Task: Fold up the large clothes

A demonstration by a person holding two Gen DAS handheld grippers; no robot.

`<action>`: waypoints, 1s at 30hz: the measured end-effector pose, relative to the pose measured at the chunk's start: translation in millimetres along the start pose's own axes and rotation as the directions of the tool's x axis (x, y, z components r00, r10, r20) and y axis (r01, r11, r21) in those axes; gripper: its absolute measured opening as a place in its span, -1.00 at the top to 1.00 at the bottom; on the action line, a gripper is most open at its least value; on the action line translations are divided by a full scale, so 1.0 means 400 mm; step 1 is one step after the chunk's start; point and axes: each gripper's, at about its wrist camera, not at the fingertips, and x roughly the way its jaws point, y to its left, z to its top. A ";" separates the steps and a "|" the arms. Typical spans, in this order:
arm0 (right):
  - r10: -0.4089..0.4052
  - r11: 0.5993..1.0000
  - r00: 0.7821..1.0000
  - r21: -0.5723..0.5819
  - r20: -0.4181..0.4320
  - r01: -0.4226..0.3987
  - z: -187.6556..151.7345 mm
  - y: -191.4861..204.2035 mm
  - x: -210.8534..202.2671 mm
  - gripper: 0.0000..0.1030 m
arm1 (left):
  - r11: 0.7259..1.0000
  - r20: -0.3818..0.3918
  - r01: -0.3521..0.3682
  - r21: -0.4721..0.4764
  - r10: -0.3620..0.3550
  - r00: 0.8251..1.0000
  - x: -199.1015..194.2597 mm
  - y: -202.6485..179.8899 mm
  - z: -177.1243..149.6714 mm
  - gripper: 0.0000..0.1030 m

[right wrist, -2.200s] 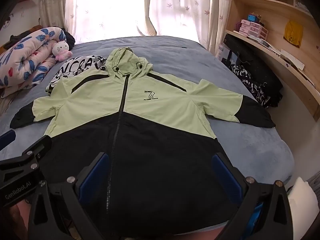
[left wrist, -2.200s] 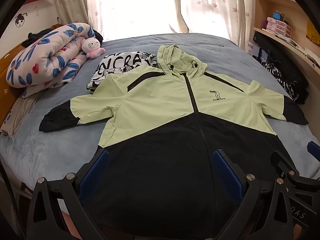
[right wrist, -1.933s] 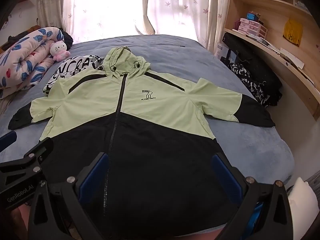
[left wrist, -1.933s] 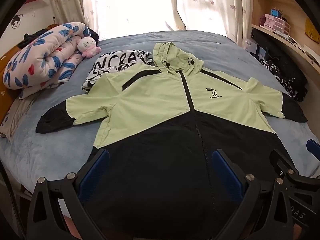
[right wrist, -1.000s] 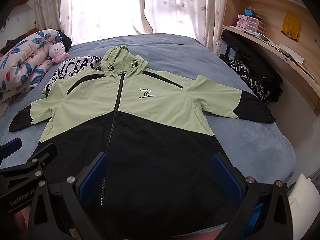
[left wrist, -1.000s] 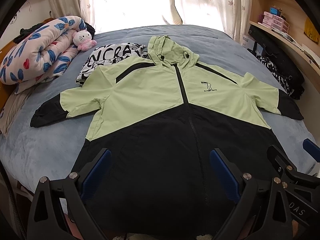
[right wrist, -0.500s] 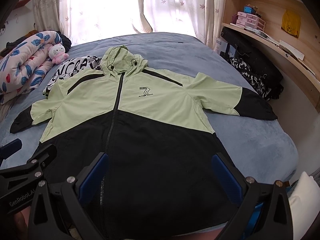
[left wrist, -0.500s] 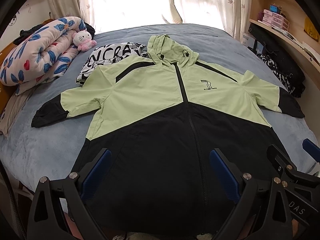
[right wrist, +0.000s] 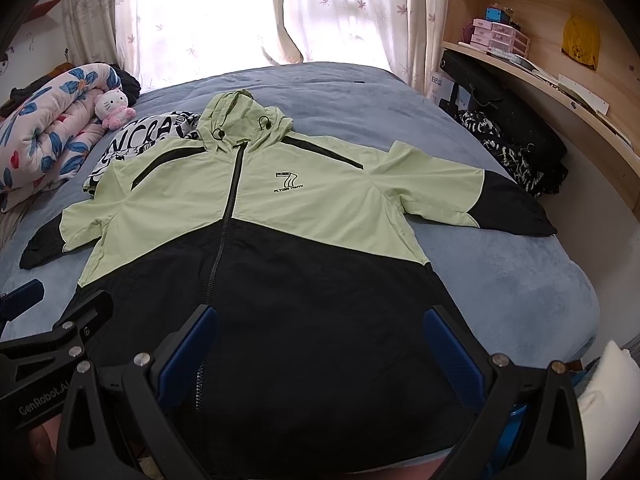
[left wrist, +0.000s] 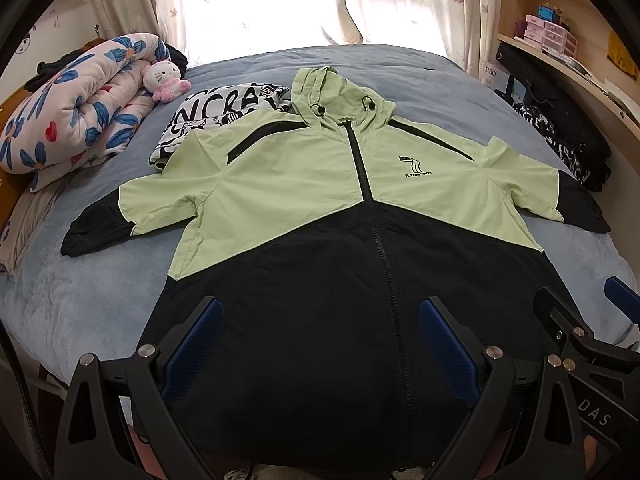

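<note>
Slippery green-and-black fabric is seen in the jacket [left wrist: 320,216], spread front-up, zipped, sleeves out, on the blue bed [left wrist: 100,280]. Both the left claw [left wrist: 320,344] and right claw [right wrist: 316,344] are held wide apart above the hem, gripping nothing. A single layer could be pinched, so the fold would skew, and the hood's overlap on the printed garment [left wrist: 216,112] might drag it along. Only in the right view is a white object [right wrist: 604,384] shown beside the bed; the left cuff is shown more fully in the left view
</note>
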 end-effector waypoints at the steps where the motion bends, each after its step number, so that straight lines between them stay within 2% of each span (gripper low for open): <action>1: 0.001 1.000 1.000 0.001 0.000 -0.001 0.000 0.001 0.000 -1.00 | 1.000 -0.001 -0.001 0.001 0.001 1.000 0.001 -0.002 0.000 -0.89; 18: -0.002 1.000 1.000 0.011 0.021 0.002 0.017 -0.012 0.015 -1.00 | 1.000 0.000 0.009 -0.018 -0.009 1.000 0.026 -0.014 0.024 -0.87; 25: -0.002 1.000 0.999 0.030 0.051 0.000 0.038 -0.026 0.017 -1.00 | 1.000 0.078 -0.019 0.001 0.019 0.997 0.014 -0.033 0.048 -0.86; 30: -0.007 0.998 0.997 0.055 0.082 0.002 0.077 -0.042 0.012 -1.00 | 1.000 0.129 -0.012 -0.022 0.015 0.991 0.004 -0.045 0.092 -0.86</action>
